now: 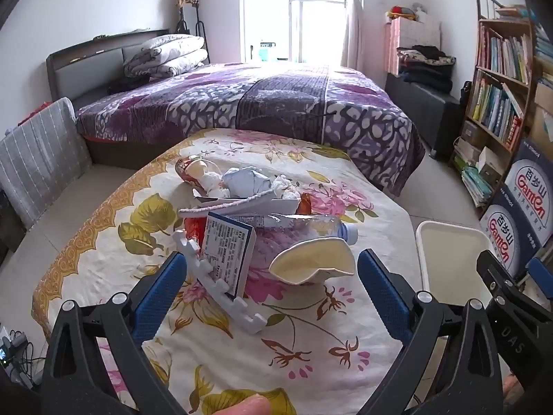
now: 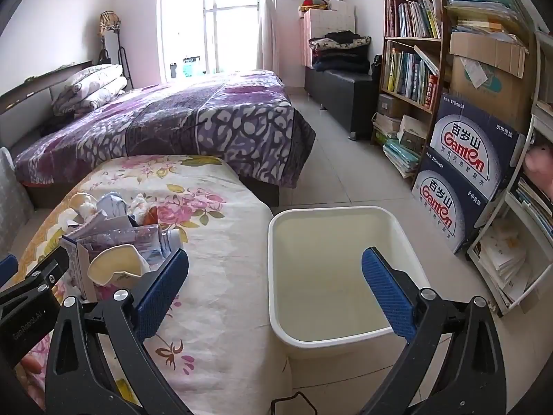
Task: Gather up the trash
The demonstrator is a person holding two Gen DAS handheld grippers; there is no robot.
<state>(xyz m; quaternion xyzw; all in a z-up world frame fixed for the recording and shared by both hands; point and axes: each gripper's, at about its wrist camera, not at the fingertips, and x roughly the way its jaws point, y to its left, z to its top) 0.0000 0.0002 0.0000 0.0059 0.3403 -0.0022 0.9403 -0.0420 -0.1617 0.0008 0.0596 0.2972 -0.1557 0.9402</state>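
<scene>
Bedroom with a floral-covered table point(image 1: 103, 252) at the foot of a purple bed point(image 1: 262, 100); trash heaped on it, bin alongside.

Left to right: a grey striped fabric panel point(image 1: 38, 162) stands by the table; the trash pile point(image 1: 249, 204) sits mid-cloth, with a printed carton point(image 1: 226, 249), white foam strip point(image 1: 221, 290), crushed paper cup point(image 1: 314, 263) and clear bottle point(image 1: 331, 228) nearest. The left gripper point(image 1: 273, 297) hovers over these, jaws spread wide, grasping nothing. The right gripper point(image 2: 276, 294) hangs released above the empty white bin point(image 2: 331, 337) on the floor. Bookshelf point(image 2: 411, 41) and water cartons point(image 2: 473, 152) stand at right. Items deep in the pile are indistinct; the bin's near wall is cut off.
</scene>
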